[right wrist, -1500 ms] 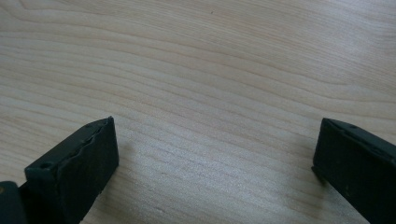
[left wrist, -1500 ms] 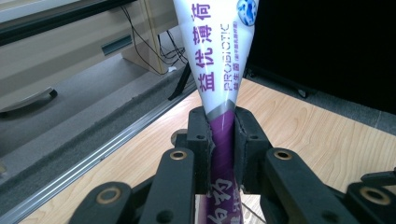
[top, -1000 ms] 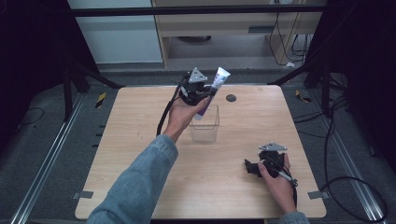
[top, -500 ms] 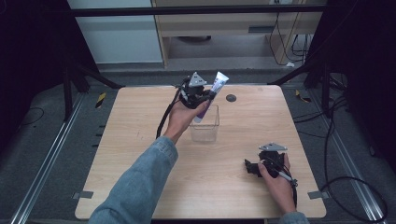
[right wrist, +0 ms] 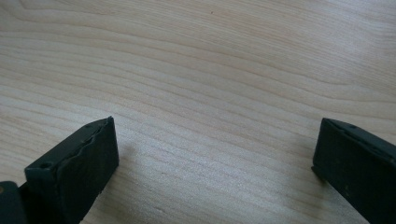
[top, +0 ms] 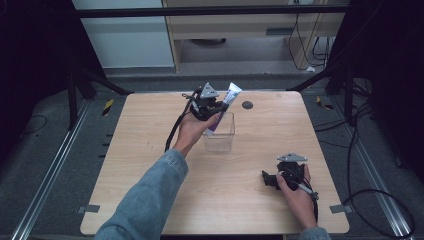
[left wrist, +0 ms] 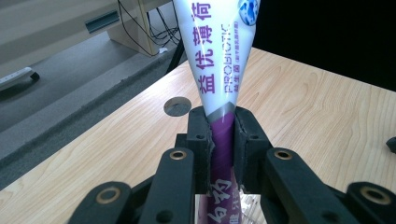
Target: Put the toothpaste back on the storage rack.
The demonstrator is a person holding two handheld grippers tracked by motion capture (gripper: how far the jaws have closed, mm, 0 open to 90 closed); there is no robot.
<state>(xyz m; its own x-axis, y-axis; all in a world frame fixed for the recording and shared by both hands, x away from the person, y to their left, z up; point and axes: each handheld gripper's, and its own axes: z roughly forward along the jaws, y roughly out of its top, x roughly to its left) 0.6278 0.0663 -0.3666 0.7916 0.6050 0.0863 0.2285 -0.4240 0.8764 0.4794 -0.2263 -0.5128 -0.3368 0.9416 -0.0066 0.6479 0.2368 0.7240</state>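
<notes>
the left gripper (left wrist: 223,140) clamps a white and purple toothpaste tube (left wrist: 218,70) at its purple lower part. the tube's bottom end dips into a clear plastic box (top: 221,134) just below the jaws and is cut off from sight there. the tube reads "probiotic" beside chinese characters. well apart, the right gripper (right wrist: 212,163) stands wide open over bare wooden table (right wrist: 210,70).

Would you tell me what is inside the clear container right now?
The tube's purple lower end reaches into the clear container, held by the left gripper. Its tip and the container's floor are hidden.
</notes>
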